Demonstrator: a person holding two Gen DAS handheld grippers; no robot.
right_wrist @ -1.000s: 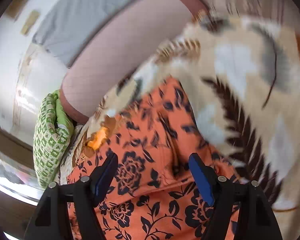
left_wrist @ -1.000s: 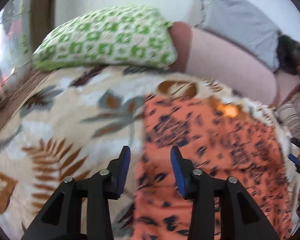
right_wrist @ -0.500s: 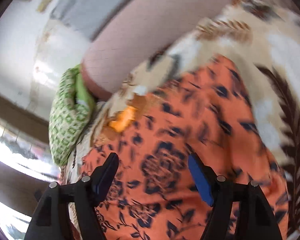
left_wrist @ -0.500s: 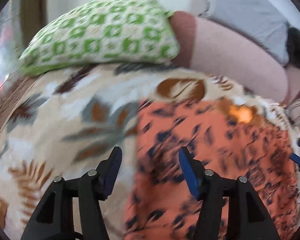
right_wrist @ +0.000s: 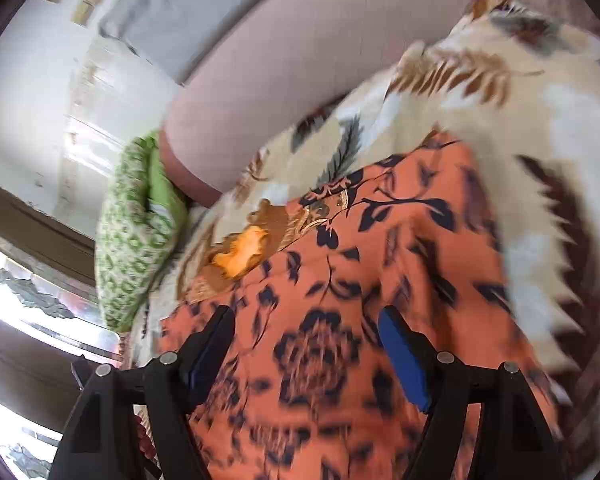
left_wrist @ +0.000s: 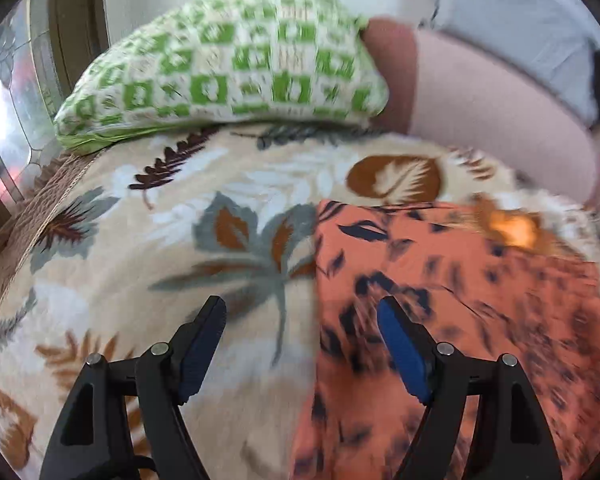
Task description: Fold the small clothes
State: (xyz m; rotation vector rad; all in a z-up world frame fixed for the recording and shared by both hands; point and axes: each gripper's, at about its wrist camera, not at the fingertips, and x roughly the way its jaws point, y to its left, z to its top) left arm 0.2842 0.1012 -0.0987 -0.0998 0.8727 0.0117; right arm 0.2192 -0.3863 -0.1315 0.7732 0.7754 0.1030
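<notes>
Since the earlier frames, left tongs (left_wrist: 302, 344) have spread from a narrower gap and their jaws are opening at this moment; the left wrist view has slid leftward, so that the garment's left edge, formerly under the left finger, now runs up between the two fingers. Right tongs (right_wrist: 306, 354) keep much the same wide gap, while their view has turned so that more of the garment fills it.

Orange garment (left_wrist: 460, 300), printed with dark blue flowers and leaves, lies spread flat on the leaf-patterned blanket (left_wrist: 140, 248) that covers the bed. In the left wrist view it occupies the lower right; its straight left edge passes between the fingers without touching either blue pad (left_wrist: 400, 354), and nothing is pinched. In the right wrist view the garment (right_wrist: 340, 320) lies under and ahead of the right tongs, whose jaws stand spread above the cloth, gripping nothing. A brown-and-gold trimmed neckline with a bright orange patch (right_wrist: 242, 250) marks the garment's far end.

Beyond the garment, at the head of the bed, rest a green-and-white patterned pillow (left_wrist: 228, 72), a pink bolster (left_wrist: 480, 100) beside it, and a pale grey-blue pillow (left_wrist: 520, 20) against the white wall. Patterned glass (left_wrist: 8, 92) in a brown frame stands at far left.

No brand, label or legible writing is visible; much of both views is blurred.
</notes>
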